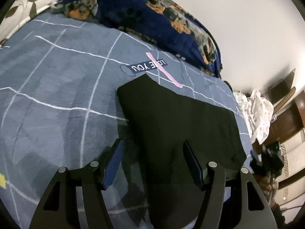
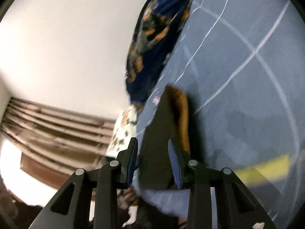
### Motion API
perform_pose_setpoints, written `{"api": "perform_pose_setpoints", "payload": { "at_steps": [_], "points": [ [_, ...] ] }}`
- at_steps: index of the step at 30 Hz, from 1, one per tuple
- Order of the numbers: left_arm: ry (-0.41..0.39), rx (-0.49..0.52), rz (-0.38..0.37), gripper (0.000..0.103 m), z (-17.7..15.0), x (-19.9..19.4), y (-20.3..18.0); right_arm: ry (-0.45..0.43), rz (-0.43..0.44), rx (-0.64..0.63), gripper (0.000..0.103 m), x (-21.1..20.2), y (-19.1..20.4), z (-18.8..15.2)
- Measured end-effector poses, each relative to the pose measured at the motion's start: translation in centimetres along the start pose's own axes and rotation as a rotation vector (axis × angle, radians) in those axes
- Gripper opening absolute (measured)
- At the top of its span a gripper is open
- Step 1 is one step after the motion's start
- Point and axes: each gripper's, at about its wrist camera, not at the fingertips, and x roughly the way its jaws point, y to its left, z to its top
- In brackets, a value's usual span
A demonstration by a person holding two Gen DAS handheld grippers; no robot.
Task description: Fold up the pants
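Note:
The black pants (image 1: 177,118) lie folded into a flat block on the blue bedspread (image 1: 57,87), right of centre in the left wrist view. My left gripper (image 1: 153,142) hovers over their near edge, open, and the pads touch no cloth. In the blurred right wrist view a dark wedge of the pants (image 2: 156,133) runs between the fingers of my right gripper (image 2: 152,140). A gap shows beside the left pad, so the jaws stand apart from the cloth. A brown strip (image 2: 180,114) lies along the wedge; I cannot tell what it is.
A navy blanket with dog prints (image 1: 152,19) is bunched along the bed's far side against a white wall. A "LOVE YOU" patch (image 1: 148,65) and a pink stripe lie beyond the pants. White cloth (image 1: 259,112) and wooden furniture stand past the right edge of the bed. Beige curtains (image 2: 57,129) show at the left.

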Motion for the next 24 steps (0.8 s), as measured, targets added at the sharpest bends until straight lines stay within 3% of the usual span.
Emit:
{"api": "perform_pose_setpoints", "payload": {
  "at_steps": [2,8,11,12,13,16,21,24],
  "points": [
    [0.002,0.0,-0.004,0.065,-0.6,-0.5,-0.2,0.021,-0.096,-0.001,0.033,0.6,0.0,-1.1],
    [0.045,0.03,0.0,0.065,-2.5,-0.3,-1.0,0.015,-0.096,0.025,0.033,1.5,-0.8,-1.2],
    [0.065,0.04,0.0,0.065,-3.2,0.0,-1.2,0.032,-0.136,0.014,0.033,2.7,-0.6,-1.0],
    [0.07,0.044,0.004,0.065,-3.3,0.1,-1.3,0.03,-0.151,0.001,0.029,2.9,-0.4,-1.0],
    [0.074,0.046,0.009,0.066,-3.4,0.1,-1.3,0.03,-0.188,-0.024,0.017,3.1,0.0,-1.0],
    [0.072,0.049,0.014,0.066,-3.6,0.1,-1.3,0.022,-0.249,-0.079,0.015,3.0,1.2,-1.5],
    [0.054,0.027,0.014,0.066,-3.5,-0.5,-0.9,-0.012,-0.243,-0.123,0.015,2.3,3.6,-2.9],
    [0.049,0.019,0.004,0.068,-3.4,-0.5,-0.8,0.008,-0.323,-0.156,0.015,2.5,3.5,-3.4]
  ]
}}
